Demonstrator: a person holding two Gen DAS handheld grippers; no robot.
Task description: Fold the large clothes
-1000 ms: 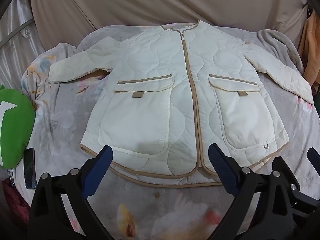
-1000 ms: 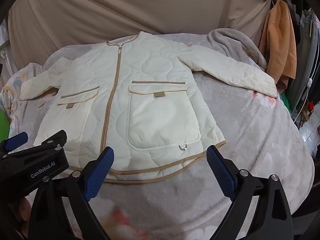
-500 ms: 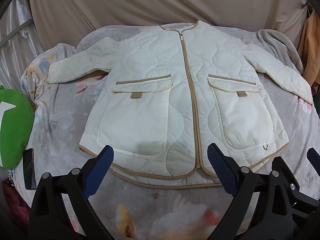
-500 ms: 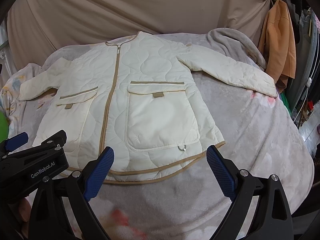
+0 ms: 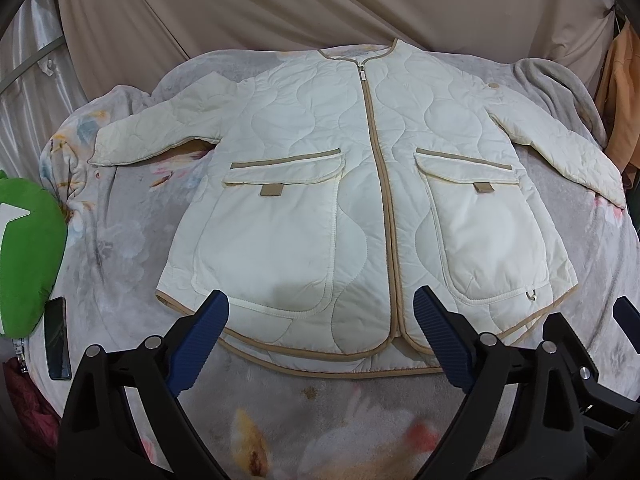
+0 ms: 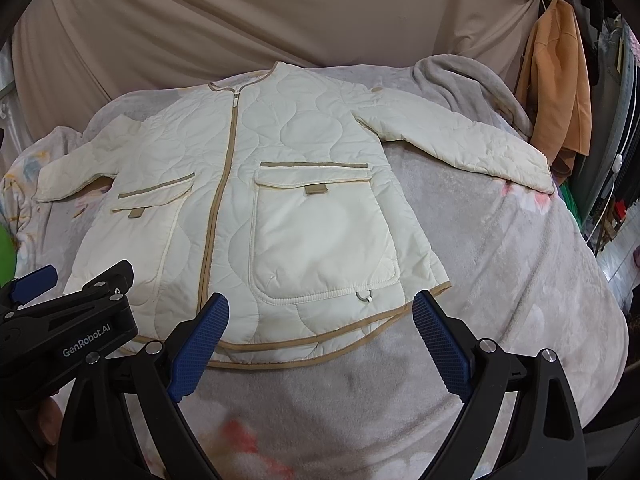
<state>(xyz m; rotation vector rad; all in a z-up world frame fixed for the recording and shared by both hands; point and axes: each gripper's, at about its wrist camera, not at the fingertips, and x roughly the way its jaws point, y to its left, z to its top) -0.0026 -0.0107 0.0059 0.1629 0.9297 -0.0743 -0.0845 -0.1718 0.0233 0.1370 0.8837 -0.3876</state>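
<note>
A cream quilted jacket (image 5: 360, 184) with tan trim lies flat and zipped on the bed, collar at the far end, both sleeves spread out to the sides. From the right wrist the same jacket (image 6: 256, 200) sits left of centre. My left gripper (image 5: 320, 332) hovers open just short of the hem, over the lower left pocket, holding nothing. My right gripper (image 6: 320, 332) is open too, near the hem below the right pocket, also holding nothing. The left gripper's black body (image 6: 68, 328) shows at the lower left of the right wrist view.
A grey floral blanket (image 5: 120, 240) covers the bed. A green cushion (image 5: 28, 248) and a dark phone (image 5: 56, 336) lie at its left edge. A beige curtain (image 5: 280, 8) hangs behind. An orange garment (image 6: 560, 80) hangs at the right, beyond the bed edge.
Both views have shifted very slightly; the jacket's hem sits a little higher in frame than one second ago. The jacket lies as before and both grippers stay open.
</note>
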